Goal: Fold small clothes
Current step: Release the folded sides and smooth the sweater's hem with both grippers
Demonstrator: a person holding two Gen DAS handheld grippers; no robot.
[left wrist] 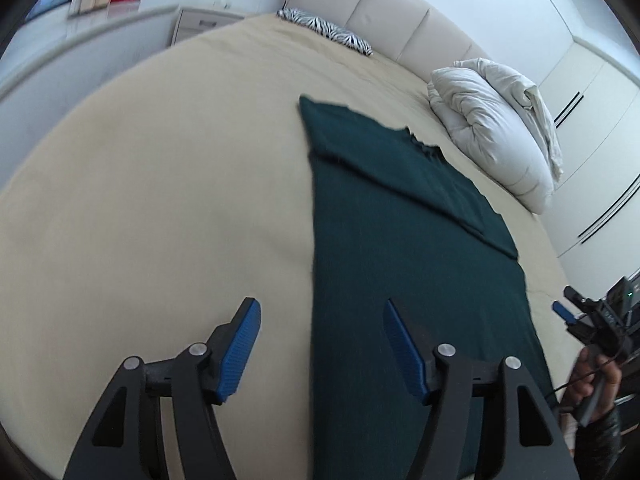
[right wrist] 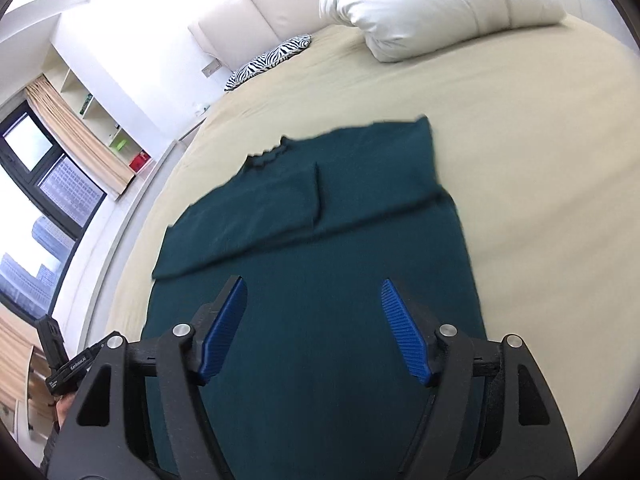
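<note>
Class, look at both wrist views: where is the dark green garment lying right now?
The dark green garment lies flat on the beige bed, directly ahead of both open grippers, with the white duvet beyond it near the headboard.

both wrist cameras look down along open blue fingers, close above a beige bed. they share the dark green garment, headboard and white pillow.

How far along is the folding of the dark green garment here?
Done: the green garment lies flat on the bed, sleeves folded inward into a long strip. In hand: nothing; left gripper and right gripper hover open. Left: folding it lengthwise.
</note>
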